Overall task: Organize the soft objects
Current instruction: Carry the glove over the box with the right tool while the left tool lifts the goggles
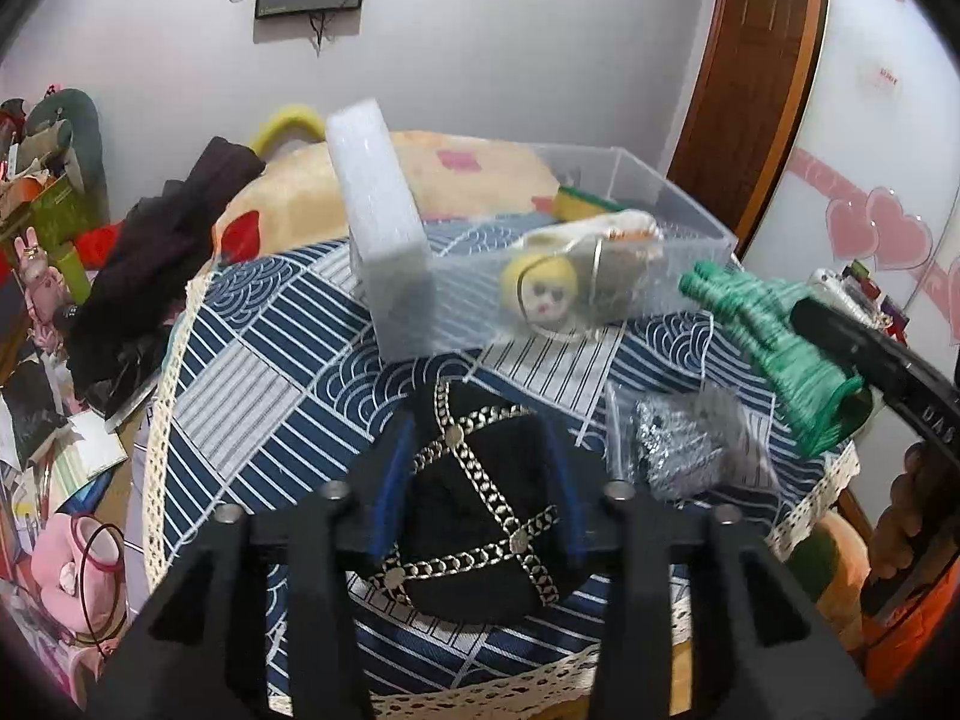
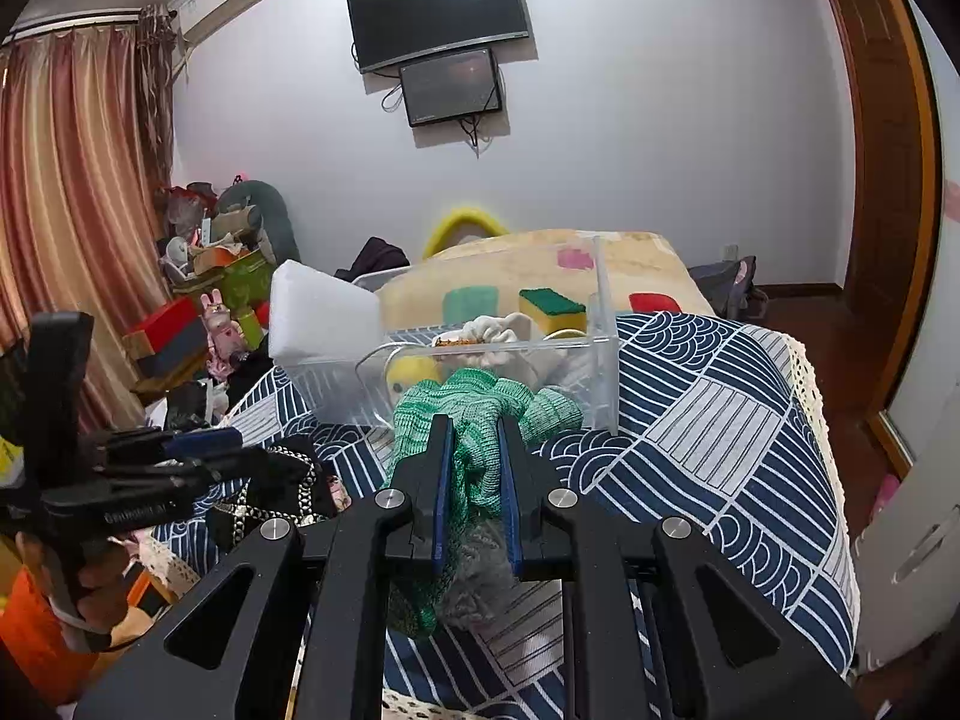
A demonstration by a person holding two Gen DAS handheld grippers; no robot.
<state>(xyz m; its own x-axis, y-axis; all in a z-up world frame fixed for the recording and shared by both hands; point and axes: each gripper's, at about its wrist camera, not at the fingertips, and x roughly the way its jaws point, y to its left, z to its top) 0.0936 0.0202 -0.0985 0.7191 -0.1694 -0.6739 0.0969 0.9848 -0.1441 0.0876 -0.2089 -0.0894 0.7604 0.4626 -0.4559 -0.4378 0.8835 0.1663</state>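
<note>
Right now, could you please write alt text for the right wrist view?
The right tool grips a green knitted glove above a blue patterned tablecloth, facing a clear plastic bin holding a yellow-green sponge. The left tool meets a black chain-trimmed pouch.

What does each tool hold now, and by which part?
Right tool: green knitted glove, pinched at its cuff end. Left tool: straddles black chain-trimmed cap; grip unclear.

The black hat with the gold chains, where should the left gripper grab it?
Grip the black hat across its domed crown, coming straight from the near side: the left gripper fingers already flank it, and soft fabric pinches easily there.
</note>
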